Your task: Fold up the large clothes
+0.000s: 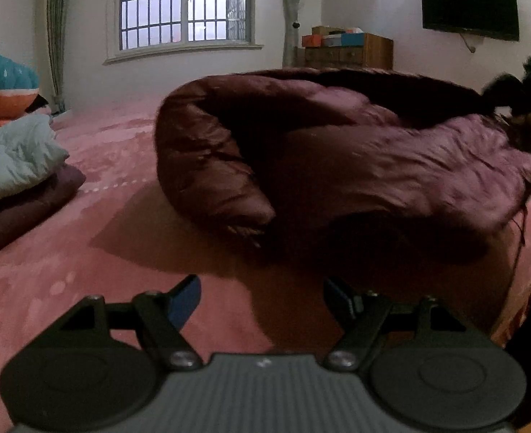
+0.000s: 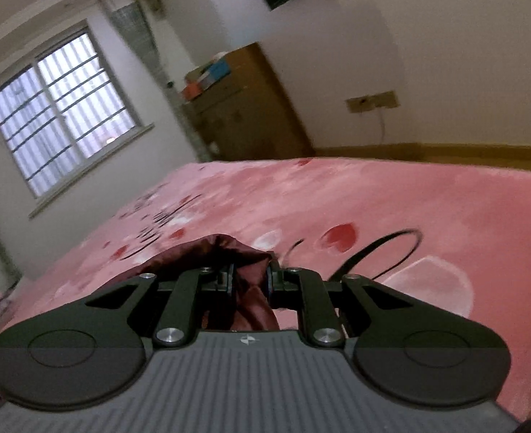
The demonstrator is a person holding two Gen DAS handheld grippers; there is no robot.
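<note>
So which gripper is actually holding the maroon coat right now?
The right gripper, shut on the maroon coat; the left gripper is open over bare blanket.

Barred window, wall TV, wood dresser w/ boxes.

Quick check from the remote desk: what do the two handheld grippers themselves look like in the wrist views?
Both look identical. The left gripper and right gripper each have a grey ribbed body with a small white emblem, two black round-ended side plates, and black link arms on silver pivot screws. The fingers carry blue pads. No cable, sleeve or hand is visible on either.
</note>
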